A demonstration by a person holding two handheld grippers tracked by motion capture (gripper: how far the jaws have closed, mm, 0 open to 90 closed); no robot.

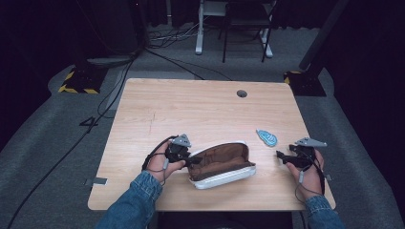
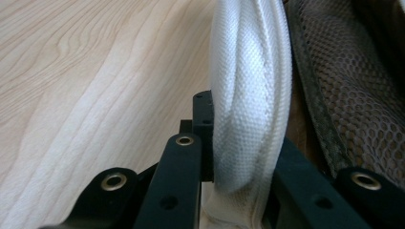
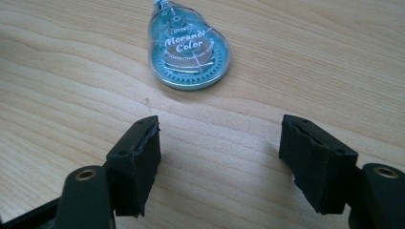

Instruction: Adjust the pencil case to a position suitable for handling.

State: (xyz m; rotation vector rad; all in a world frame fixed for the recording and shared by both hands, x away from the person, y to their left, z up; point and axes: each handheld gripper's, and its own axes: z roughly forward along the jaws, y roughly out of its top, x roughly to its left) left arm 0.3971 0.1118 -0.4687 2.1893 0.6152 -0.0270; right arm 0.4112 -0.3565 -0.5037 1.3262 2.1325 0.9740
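A white pencil case (image 1: 224, 172) with a brown mesh lining lies open near the front middle of the wooden table (image 1: 200, 109). My left gripper (image 1: 193, 161) is shut on the case's left end; in the left gripper view the white fabric rim (image 2: 248, 95) is pinched between the black jaws. A teal correction tape dispenser (image 1: 266, 138) lies flat to the right of the case. My right gripper (image 1: 281, 156) rests low over the table just short of the dispenser (image 3: 190, 52), open, with bare wood between its pads (image 3: 138, 162).
A round cable hole (image 1: 241, 93) sits near the table's far edge. Beyond the table stand a chair and a white desk leg (image 1: 199, 28); cables run over the grey floor at left.
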